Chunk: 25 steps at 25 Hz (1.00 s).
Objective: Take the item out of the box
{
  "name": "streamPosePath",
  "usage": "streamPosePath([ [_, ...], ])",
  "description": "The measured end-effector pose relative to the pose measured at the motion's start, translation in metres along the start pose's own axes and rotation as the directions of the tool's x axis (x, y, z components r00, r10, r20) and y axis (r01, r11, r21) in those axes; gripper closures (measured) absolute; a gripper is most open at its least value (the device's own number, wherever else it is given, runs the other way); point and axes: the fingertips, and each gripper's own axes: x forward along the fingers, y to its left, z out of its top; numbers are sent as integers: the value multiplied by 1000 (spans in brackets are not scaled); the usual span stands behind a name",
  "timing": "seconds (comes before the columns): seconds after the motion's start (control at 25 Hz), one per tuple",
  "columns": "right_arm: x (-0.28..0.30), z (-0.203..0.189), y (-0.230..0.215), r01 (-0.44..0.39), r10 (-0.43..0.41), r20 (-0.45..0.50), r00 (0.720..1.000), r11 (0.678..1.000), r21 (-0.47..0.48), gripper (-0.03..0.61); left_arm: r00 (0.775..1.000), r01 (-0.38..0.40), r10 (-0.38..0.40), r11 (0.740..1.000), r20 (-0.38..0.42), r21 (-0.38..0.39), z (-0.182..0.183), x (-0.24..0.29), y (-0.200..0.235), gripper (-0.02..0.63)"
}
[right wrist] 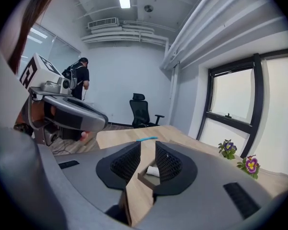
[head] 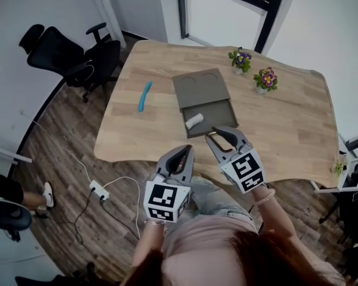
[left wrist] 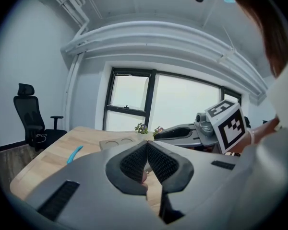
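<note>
Wooden table [head: 286,118] — grey box [head: 218,113] holds a white roll [head: 195,121].

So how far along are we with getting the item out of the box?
Done: the box is open on the table. In hand: nothing yet; the right hand-held gripper is open and lined up on the white roll inside, the left hand-held gripper is shut and empty. Left: grasp the roll and lift it out.

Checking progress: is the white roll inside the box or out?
Inside. The white roll lies on the floor of the open box.
</note>
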Motion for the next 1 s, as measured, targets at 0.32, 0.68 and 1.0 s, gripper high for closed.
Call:
streamPosePath([
  [0.32, 44, -29, -20, -78, 68, -117, 991, 993, -87, 477, 1000, 7, -7, 999, -20, -34, -1, 34, 18, 612],
  [0.68, 83, -61, -31, -205, 169, -222, 960, 966, -154, 453, 997, -6, 1, 998, -75, -62, -17, 72, 33, 612],
  [1.0, 115, -88, -40, -298, 238, -302, 923, 940, -168, 423, 992, -53, 39, 992, -118, -111, -26, 98, 54, 612],
])
